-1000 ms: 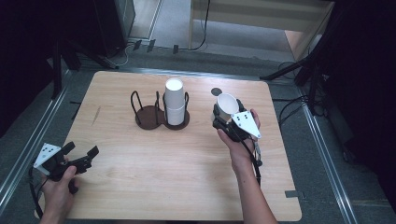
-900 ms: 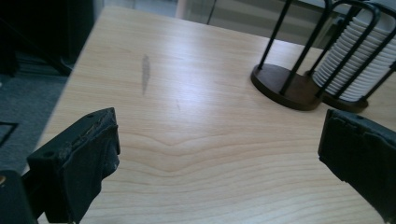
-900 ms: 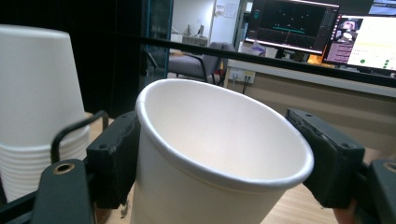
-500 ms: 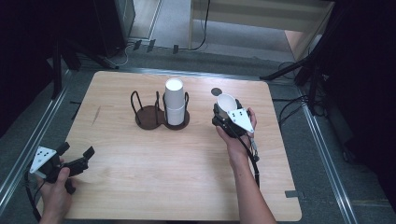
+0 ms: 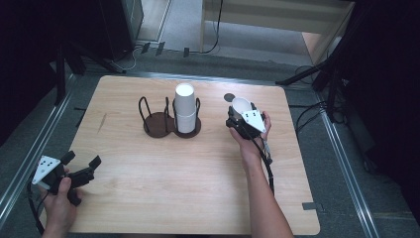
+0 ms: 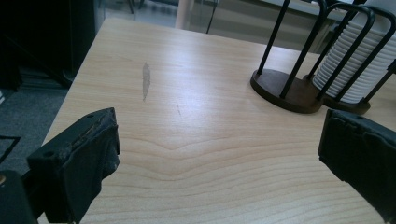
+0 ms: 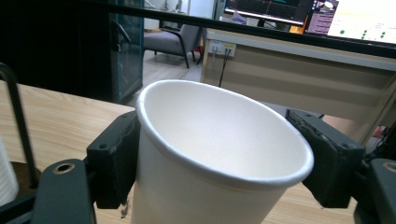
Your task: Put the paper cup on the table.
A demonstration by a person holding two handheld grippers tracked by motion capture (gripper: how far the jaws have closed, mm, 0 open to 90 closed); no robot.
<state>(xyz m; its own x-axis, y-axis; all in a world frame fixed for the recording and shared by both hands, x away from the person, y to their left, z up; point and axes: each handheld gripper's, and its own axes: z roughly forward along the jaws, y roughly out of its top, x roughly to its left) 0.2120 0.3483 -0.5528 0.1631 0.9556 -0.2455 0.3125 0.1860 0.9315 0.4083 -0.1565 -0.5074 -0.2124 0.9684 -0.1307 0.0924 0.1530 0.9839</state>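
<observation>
The paper cup (image 7: 219,154) is white, plain and unprinted, with a rolled rim and walls that taper downward; its mouth faces up and its inside is clean and bare. It sits upright between the two black jaws of the right gripper (image 5: 241,115), which press against its sides just below the rim, one pad on each flank, so the cup is firmly clamped. In the high view the cup (image 5: 241,105) is held to the right of the wire rack (image 5: 168,116), near it but apart, above the wooden table (image 5: 198,183). The rack is a dark double holder with two round bases and upright wire loops; its right bay carries a tall stack of white cups (image 5: 185,108), upside down, while its left bay stands vacant. The left gripper (image 5: 79,169) lies well away from the rack, toward the table's near left corner, in the person's hand, its jaws spread wide with nothing between them but bare wood, as the left gripper view confirms.
</observation>
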